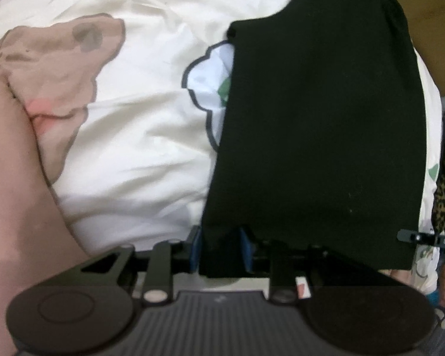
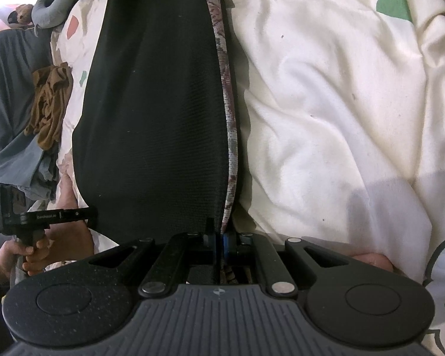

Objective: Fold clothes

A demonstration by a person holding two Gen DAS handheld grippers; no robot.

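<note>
garment: black garment (image 1: 320,136) lies folded lengthwise in a long strip on the bed's cream printed duvet (image 1: 139,154), near its edge
left tongs: left tongs (image 1: 219,249) – jaws parted, near corner of the black cloth sits loosely between the blue pads, not pinched; reads as letting go
right tongs: right tongs (image 2: 219,243) closed tight on the garment's near edge, where a patterned trim (image 2: 228,112) runs – likely pinning that end so the strip stays straight
hands: person's hand (image 2: 29,252) on the left tool's handle, seen from the right wrist
clutter: brown crumpled cloth (image 2: 49,103) and grey clothes (image 2: 9,89) beside the bed – probably waiting to be folded
step: strip laid down, cross fold probably next
</note>
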